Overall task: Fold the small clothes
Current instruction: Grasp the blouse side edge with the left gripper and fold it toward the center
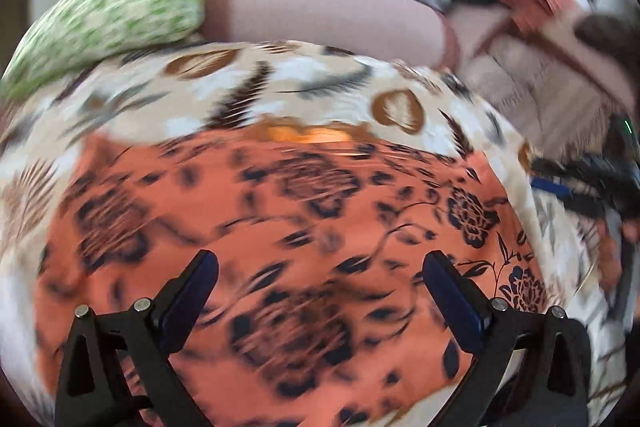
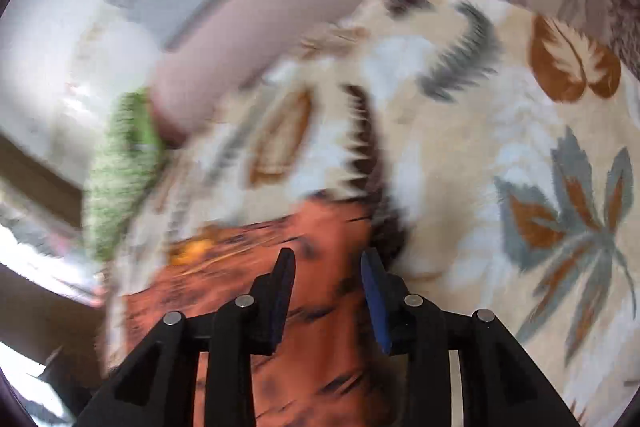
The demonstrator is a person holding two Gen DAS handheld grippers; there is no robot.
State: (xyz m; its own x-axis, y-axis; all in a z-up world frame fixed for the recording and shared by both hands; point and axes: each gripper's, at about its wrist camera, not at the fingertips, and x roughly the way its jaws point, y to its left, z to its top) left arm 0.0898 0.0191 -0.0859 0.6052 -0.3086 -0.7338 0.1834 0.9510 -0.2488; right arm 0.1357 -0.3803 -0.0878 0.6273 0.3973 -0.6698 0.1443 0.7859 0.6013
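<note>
An orange garment with a dark floral print [image 1: 280, 227] lies spread flat on a cream blanket with leaf patterns [image 1: 320, 79]. My left gripper [image 1: 320, 271] is wide open and hovers over the garment's middle, holding nothing. In the right wrist view the same orange garment [image 2: 320, 307] lies under my right gripper [image 2: 328, 267], near the garment's right edge. Its jaws stand partly open with cloth showing in the gap between them. Both views are blurred by motion.
A green-and-white patterned cushion [image 1: 104, 23] [image 2: 120, 167] and a pink bolster [image 1: 320, 11] [image 2: 260, 39] lie at the far side of the blanket [image 2: 520, 147]. A striped pinkish cloth [image 1: 540, 67] lies at the far right.
</note>
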